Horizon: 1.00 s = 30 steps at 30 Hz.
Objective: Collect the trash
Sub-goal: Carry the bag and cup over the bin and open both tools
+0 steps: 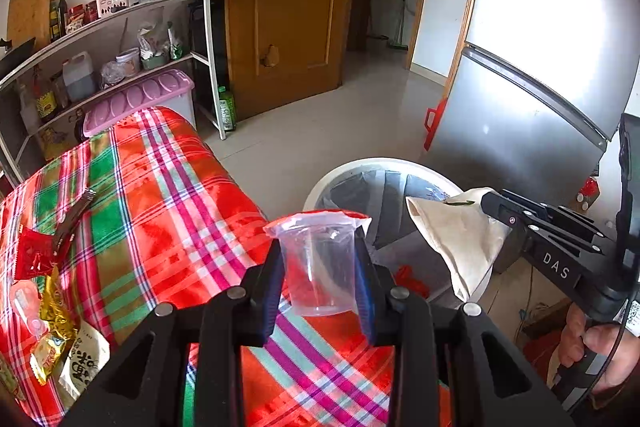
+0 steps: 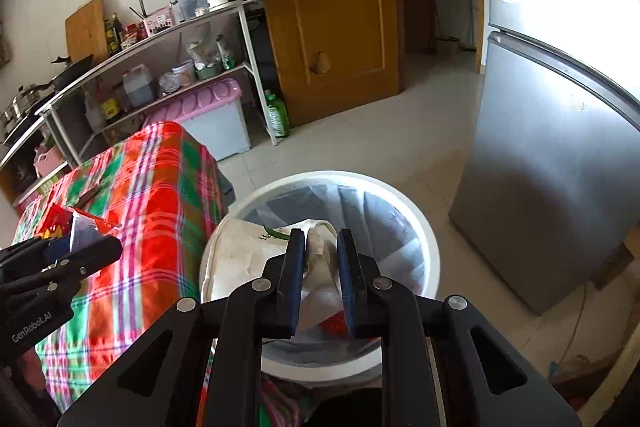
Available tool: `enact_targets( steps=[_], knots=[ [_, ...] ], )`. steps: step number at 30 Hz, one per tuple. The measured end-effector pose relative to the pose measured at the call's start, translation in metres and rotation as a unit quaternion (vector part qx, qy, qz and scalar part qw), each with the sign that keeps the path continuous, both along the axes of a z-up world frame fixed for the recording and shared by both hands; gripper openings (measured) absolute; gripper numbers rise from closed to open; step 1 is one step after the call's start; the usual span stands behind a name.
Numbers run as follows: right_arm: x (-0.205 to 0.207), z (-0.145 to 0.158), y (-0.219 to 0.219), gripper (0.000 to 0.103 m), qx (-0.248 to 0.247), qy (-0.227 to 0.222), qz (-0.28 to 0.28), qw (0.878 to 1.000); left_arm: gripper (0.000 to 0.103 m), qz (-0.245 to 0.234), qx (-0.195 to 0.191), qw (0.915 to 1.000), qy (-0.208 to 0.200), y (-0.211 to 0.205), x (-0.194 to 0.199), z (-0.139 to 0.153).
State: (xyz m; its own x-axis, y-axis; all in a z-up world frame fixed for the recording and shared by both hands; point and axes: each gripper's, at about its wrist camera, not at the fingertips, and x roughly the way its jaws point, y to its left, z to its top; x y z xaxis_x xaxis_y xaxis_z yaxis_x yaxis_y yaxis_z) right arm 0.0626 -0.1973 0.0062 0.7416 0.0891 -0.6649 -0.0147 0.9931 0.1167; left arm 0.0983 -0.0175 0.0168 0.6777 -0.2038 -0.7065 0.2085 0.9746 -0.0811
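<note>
My left gripper (image 1: pixel 319 267) is shut on a clear plastic cup (image 1: pixel 318 263) with a peeled foil lid, held over the edge of the plaid-covered table (image 1: pixel 168 195). My right gripper (image 2: pixel 319 267) is shut on a crumpled cream-white paper bag (image 2: pixel 248 259), held above the white trash bin (image 2: pixel 424 227) lined with a dark bag. In the left wrist view the right gripper (image 1: pixel 486 201) enters from the right with the paper bag (image 1: pixel 456 239) hanging over the bin (image 1: pixel 360 167). In the right wrist view the left gripper (image 2: pixel 76 247) shows at the left edge.
Snack wrappers (image 1: pixel 48 307) lie on the table's left part. A silver fridge (image 2: pixel 560 167) stands right of the bin. A shelf rack (image 1: pixel 120 39) with bottles and a kettle, a lilac-lidded storage box (image 1: pixel 148 99) and a wooden door (image 1: pixel 288 7) are behind. A hand (image 1: pixel 592 347) holds the right gripper's handle.
</note>
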Motion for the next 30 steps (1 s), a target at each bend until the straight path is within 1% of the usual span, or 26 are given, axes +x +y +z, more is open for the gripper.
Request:
enact_targets(
  steps=[9, 14, 16, 18, 19, 20, 21, 25, 28, 30],
  knots=[
    [0.016, -0.026, -0.019, 0.017, -0.032, 0.026, -0.023, 0.999, 0.034, -0.025, 0.017, 0.9993, 0.023, -0.038, 0.017, -0.019],
    [0.024, -0.043, -0.03, 0.02, -0.022, 0.055, -0.021, 0.998, 0.034, -0.027, 0.025, 0.9987, 0.036, -0.048, 0.025, -0.03],
    [0.027, -0.047, -0.032, 0.021, -0.018, 0.065, -0.018, 0.998, 0.034, -0.028, 0.018, 0.9984, 0.045, -0.048, 0.027, -0.034],
    [0.026, -0.05, -0.032, 0.023, -0.018, 0.067, -0.017, 0.997, 0.038, -0.028, 0.018, 0.9982, 0.05, -0.05, 0.028, -0.037],
    [0.026, -0.05, -0.033, 0.025, -0.017, 0.067, -0.017, 0.997, 0.045, -0.028, 0.018, 0.9981, 0.051, -0.051, 0.029, -0.038],
    [0.026, -0.05, -0.033, 0.032, -0.017, 0.066, -0.017, 0.997, 0.049, -0.028, 0.016, 0.9981, 0.053, -0.05, 0.029, -0.038],
    [0.025, -0.05, -0.032, 0.039, -0.016, 0.066, -0.017, 0.998, 0.049, -0.028, 0.015, 0.998, 0.055, -0.05, 0.03, -0.039],
    [0.024, -0.047, -0.03, 0.041, -0.011, 0.063, -0.018, 0.998, 0.051, -0.029, 0.016, 0.9979, 0.055, -0.048, 0.027, -0.038],
    [0.022, -0.043, -0.028, 0.041, -0.011, 0.061, -0.019, 0.998, 0.062, -0.027, 0.012, 0.9984, 0.048, -0.046, 0.024, -0.035],
    [0.019, -0.04, -0.027, 0.041, -0.01, 0.056, -0.02, 0.998, 0.064, -0.025, 0.01, 0.9988, 0.041, -0.042, 0.02, -0.031]
  ],
)
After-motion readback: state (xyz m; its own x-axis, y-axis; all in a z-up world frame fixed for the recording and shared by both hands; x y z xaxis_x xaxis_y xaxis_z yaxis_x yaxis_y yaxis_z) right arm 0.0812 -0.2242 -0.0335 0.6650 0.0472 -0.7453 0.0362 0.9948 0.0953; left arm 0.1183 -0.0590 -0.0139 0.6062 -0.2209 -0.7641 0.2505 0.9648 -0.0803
